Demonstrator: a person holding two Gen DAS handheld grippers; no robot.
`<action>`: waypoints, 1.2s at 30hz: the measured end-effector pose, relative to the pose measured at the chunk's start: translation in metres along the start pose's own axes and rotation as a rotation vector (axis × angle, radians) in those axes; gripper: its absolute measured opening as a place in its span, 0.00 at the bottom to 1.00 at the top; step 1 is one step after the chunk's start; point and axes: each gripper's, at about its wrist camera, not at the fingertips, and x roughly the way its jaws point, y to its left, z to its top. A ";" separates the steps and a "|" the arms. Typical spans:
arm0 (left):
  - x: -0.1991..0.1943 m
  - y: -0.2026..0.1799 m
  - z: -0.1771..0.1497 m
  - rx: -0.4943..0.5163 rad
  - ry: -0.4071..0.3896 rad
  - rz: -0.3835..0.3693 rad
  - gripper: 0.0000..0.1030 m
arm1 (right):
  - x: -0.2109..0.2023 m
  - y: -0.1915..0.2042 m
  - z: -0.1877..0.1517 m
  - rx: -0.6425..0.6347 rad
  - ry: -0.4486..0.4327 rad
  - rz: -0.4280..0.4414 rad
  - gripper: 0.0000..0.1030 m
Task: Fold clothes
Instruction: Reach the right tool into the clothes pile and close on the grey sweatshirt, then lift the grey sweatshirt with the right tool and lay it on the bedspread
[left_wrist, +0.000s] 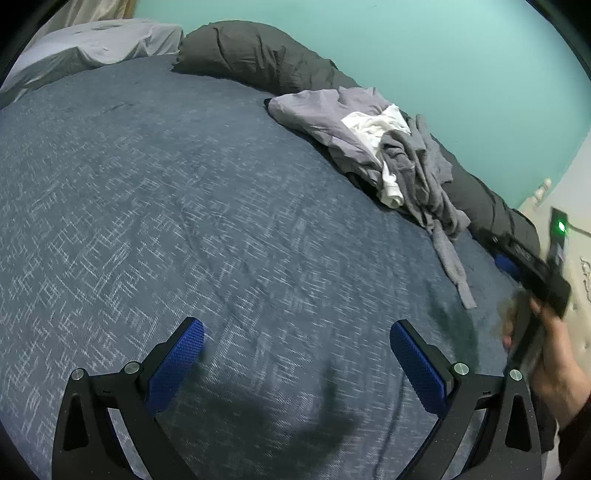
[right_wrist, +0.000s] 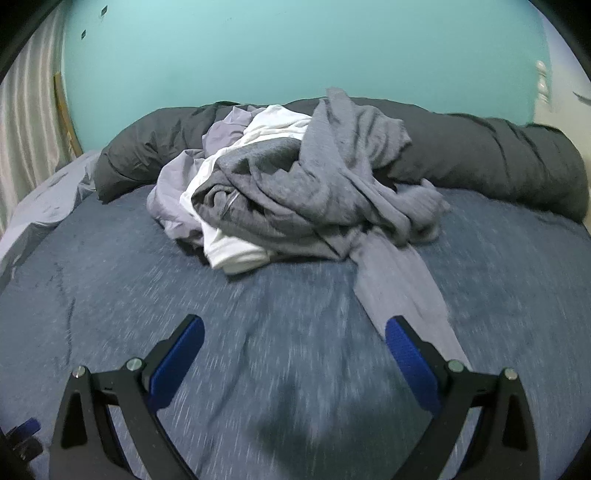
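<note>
A crumpled pile of clothes (right_wrist: 295, 192) lies on the blue bedspread (right_wrist: 258, 332): a grey knit garment (right_wrist: 354, 166) on top, a white piece (right_wrist: 236, 254) and a pale lilac one (right_wrist: 173, 192) under it. A grey sleeve (right_wrist: 399, 288) trails toward me. My right gripper (right_wrist: 295, 332) is open just short of the pile, its right finger beside the sleeve's end. In the left wrist view the same pile (left_wrist: 388, 155) sits far right, and my left gripper (left_wrist: 297, 332) hangs open over bare bedspread (left_wrist: 184, 221), holding nothing.
A rolled dark grey duvet (right_wrist: 480, 158) lines the back of the bed against the teal wall (right_wrist: 295, 48). A pillow in a lilac case (left_wrist: 96, 48) lies at the far left. A person's hand (left_wrist: 554, 369) holds the other gripper at the right edge.
</note>
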 end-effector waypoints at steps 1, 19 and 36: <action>0.002 0.002 0.001 0.001 0.003 0.001 1.00 | 0.010 0.002 0.006 -0.009 0.002 -0.005 0.96; 0.004 0.049 0.016 -0.053 -0.046 0.015 1.00 | 0.145 0.040 0.085 -0.161 -0.010 -0.127 0.96; -0.008 0.044 0.019 -0.017 -0.084 0.011 1.00 | 0.056 0.045 0.080 -0.206 -0.110 0.009 0.05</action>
